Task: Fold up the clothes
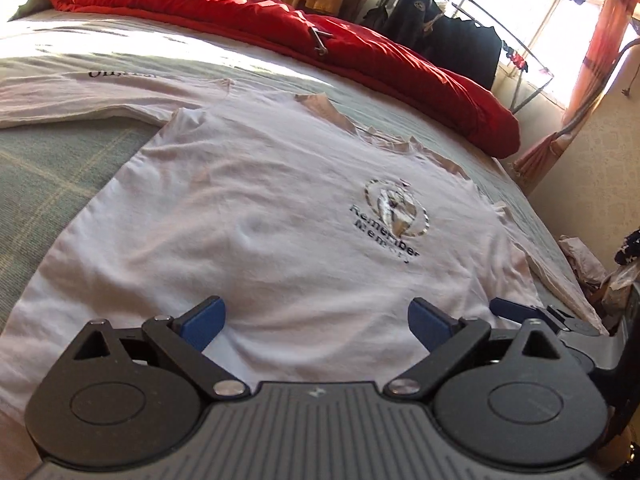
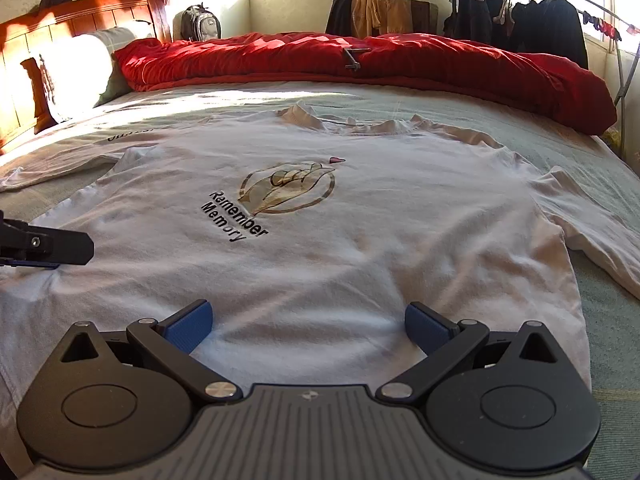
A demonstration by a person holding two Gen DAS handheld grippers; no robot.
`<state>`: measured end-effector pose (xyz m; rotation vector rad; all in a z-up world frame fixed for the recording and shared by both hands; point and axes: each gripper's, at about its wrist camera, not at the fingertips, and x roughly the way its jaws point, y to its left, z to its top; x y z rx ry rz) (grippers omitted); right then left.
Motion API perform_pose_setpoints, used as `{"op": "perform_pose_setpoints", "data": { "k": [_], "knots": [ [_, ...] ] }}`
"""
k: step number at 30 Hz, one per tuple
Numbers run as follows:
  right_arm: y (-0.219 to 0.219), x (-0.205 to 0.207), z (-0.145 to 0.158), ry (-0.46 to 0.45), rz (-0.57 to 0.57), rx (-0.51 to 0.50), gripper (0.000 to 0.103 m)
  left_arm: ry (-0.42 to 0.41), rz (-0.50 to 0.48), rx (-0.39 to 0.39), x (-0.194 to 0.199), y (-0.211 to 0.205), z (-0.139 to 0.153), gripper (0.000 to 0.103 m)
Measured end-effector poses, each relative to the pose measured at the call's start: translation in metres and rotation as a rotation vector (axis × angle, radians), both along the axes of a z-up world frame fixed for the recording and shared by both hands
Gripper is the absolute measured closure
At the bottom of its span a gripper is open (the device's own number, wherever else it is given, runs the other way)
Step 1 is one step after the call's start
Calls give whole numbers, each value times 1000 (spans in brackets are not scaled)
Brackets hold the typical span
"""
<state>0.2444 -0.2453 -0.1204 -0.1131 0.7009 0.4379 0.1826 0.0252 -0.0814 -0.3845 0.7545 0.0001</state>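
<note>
A white T-shirt [image 1: 256, 216] with a "Remember Memory" logo [image 2: 276, 200] lies flat and spread out on the bed, collar towards the far side; it also fills the right wrist view [image 2: 360, 248]. My left gripper [image 1: 316, 322] is open and empty, just above the shirt's near hem on its left part. My right gripper [image 2: 307, 326] is open and empty, above the near hem further right. The right gripper's blue finger [image 1: 508, 308] shows at the right in the left wrist view. The left gripper's finger [image 2: 48, 246] pokes in from the left in the right wrist view.
A second white shirt [image 2: 60, 152] lies on the bed to the left. A red duvet [image 2: 360, 64] is bunched along the far side. A pillow [image 2: 80, 68] and wooden headboard [image 2: 24, 40] are far left. A clothes rack [image 2: 540, 24] stands beyond the bed.
</note>
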Motion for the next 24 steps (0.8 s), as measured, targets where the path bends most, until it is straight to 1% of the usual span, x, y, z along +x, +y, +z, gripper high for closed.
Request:
{"op": "perform_pose_setpoints", "data": {
  "k": [2, 6, 9, 12, 13, 15, 17, 18, 22, 24],
  "knots": [
    [0, 0, 0, 1, 2, -3, 0, -2, 18, -69, -1, 7, 8, 6],
    [0, 0, 0, 2, 4, -6, 0, 22, -138, -209, -6, -5, 2, 5],
    [-1, 0, 1, 3, 6, -5, 0, -9, -106, -135, -14, -8, -5, 5],
    [-2, 0, 1, 4, 8, -3, 0, 0, 29, -20, -21, 3, 7, 6],
    [-1, 0, 1, 4, 8, -5, 0, -5, 24, -18, -25, 7, 11, 6],
    [0, 0, 1, 3, 8, -11, 0, -16, -16, -30, -34, 11, 17, 5],
    [0, 0, 1, 2, 8, -12, 0, -16, -83, -3, -46, 5, 17, 5],
    [0, 0, 1, 3, 8, -11, 0, -13, -104, 28, -51, 0, 16, 5],
    [0, 0, 1, 3, 8, -9, 0, 19, -187, 210, -78, -22, 0, 5],
    [-1, 0, 1, 2, 8, -7, 0, 32, -236, 270, -92, -30, -3, 5]
  ]
}}
